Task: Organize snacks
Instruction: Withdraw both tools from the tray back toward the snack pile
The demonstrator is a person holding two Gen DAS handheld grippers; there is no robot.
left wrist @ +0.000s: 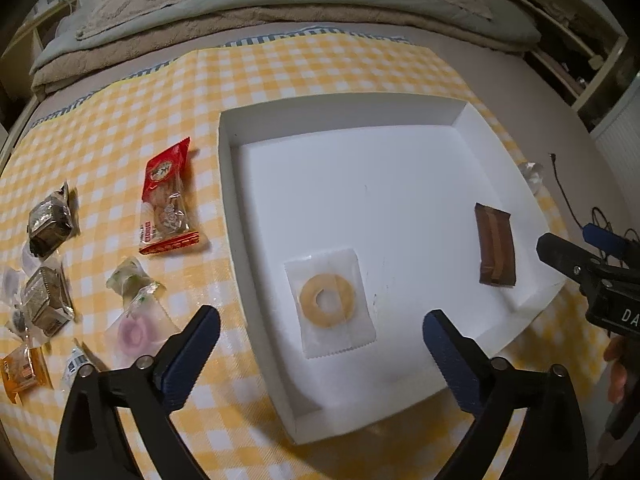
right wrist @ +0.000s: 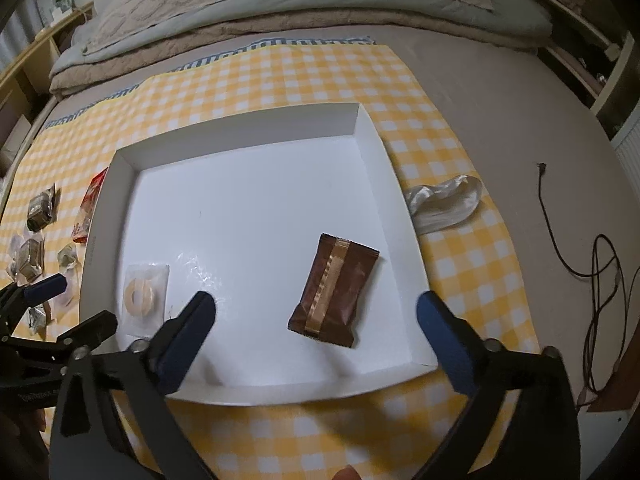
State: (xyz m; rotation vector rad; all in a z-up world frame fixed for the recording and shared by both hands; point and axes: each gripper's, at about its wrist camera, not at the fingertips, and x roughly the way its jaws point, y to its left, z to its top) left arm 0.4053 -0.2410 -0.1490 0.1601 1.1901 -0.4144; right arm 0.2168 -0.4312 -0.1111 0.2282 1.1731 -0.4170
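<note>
Two wide, empty grippers, left gripper (left wrist: 320, 338) and right gripper (right wrist: 316, 318), over a mostly bare, perhaps shallow-walled white tray (right wrist: 248, 120).

Left gripper (left wrist: 320, 338) angled steeply downward, jaws spread wide, nothing between the blue pads (left wrist: 452, 352), pads touching nothing. Right gripper (right wrist: 316, 320) in the same steep downward pose, jaws likewise at full spread and empty; it stands just beside the left one, each showing at the edge of the other's view. A bit of the person's hand (left wrist: 618, 364) shows behind the right gripper's black body, and a fingertip (right wrist: 347, 473) at the bottom edge of the right wrist view.
</note>
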